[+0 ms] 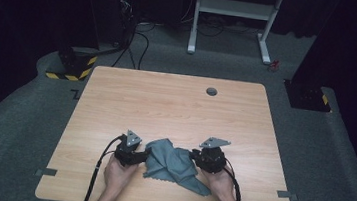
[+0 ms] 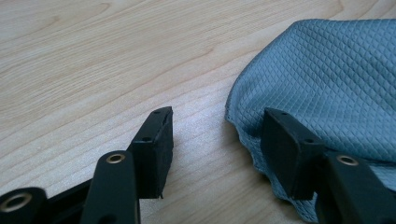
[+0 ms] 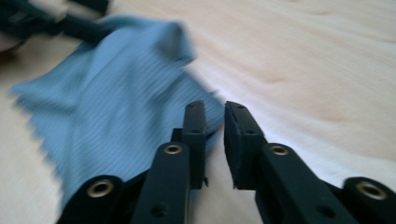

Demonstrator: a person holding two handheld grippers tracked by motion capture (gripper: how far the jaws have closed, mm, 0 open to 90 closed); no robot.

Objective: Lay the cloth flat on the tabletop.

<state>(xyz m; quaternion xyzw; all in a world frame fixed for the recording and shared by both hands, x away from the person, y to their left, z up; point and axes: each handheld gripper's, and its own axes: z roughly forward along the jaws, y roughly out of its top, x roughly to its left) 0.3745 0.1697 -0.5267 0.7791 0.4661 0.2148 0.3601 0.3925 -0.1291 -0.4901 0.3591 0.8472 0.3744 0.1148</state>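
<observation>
A crumpled grey-blue cloth (image 1: pixel 170 162) lies on the wooden table (image 1: pixel 166 104) near the front edge, between my two grippers. My left gripper (image 1: pixel 144 156) is at the cloth's left edge. In the left gripper view it (image 2: pixel 217 140) stands open and low over the wood, with its right jaw over the hem of the cloth (image 2: pixel 336 74). My right gripper (image 1: pixel 194 157) is at the cloth's right side. In the blurred right gripper view it (image 3: pixel 215 123) shows a narrow gap between its jaws, right at the edge of the cloth (image 3: pixel 116 93); nothing is clearly pinched.
A round cable hole (image 1: pixel 211 91) sits at the back of the table. Tape tabs (image 1: pixel 46 171) (image 1: pixel 287 195) mark the front corners. A white desk frame (image 1: pixel 235 16) and dark equipment stand on the carpet behind. The other gripper (image 3: pixel 28 18) is blurred at the far edge of the cloth.
</observation>
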